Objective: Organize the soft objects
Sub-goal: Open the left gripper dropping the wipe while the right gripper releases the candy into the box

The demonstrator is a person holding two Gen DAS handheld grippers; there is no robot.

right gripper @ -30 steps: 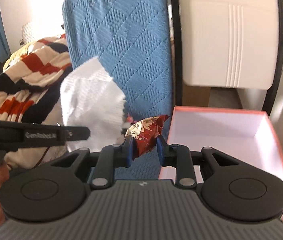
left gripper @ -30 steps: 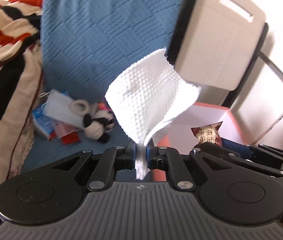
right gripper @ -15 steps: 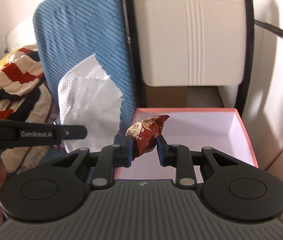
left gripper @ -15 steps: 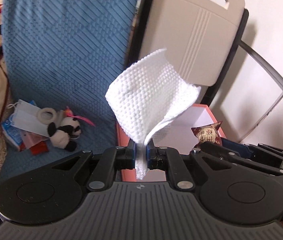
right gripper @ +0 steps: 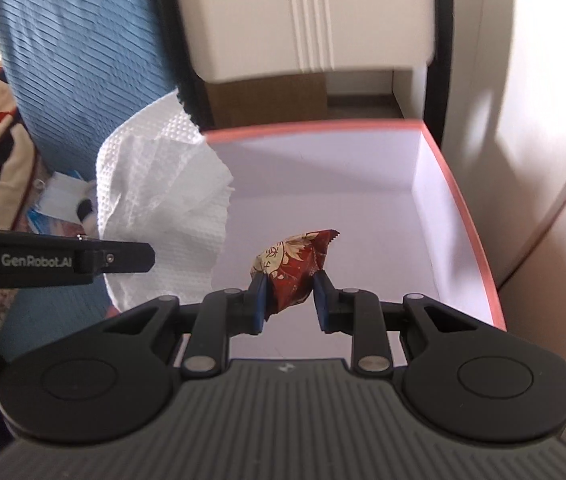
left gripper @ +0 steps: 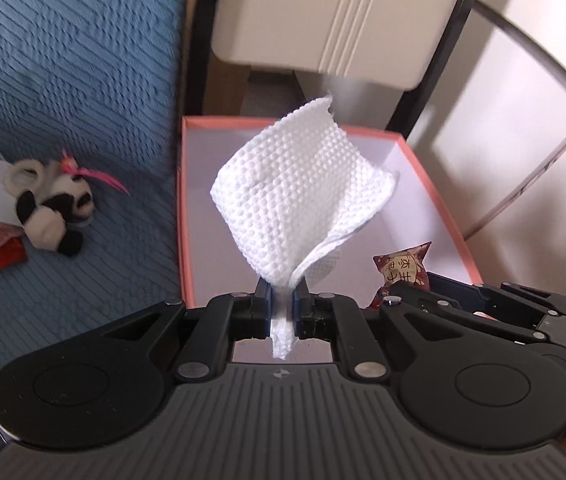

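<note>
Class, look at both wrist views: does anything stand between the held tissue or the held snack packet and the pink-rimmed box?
Nothing visible does. The tissue in the left gripper and the packet in the right gripper both show against the open box, whose visible inside shows nothing else.

Embossed, dimpled white paper towel [left gripper: 295, 200]; glossy crinkled foil snack wrapper [right gripper: 295, 268]; smooth matt cardboard box [right gripper: 459, 200]; quilted blue cloth cover [left gripper: 63, 60]; fuzzy plush panda [left gripper: 55, 216]; matt black plastic gripper [right gripper: 289, 300].
</note>
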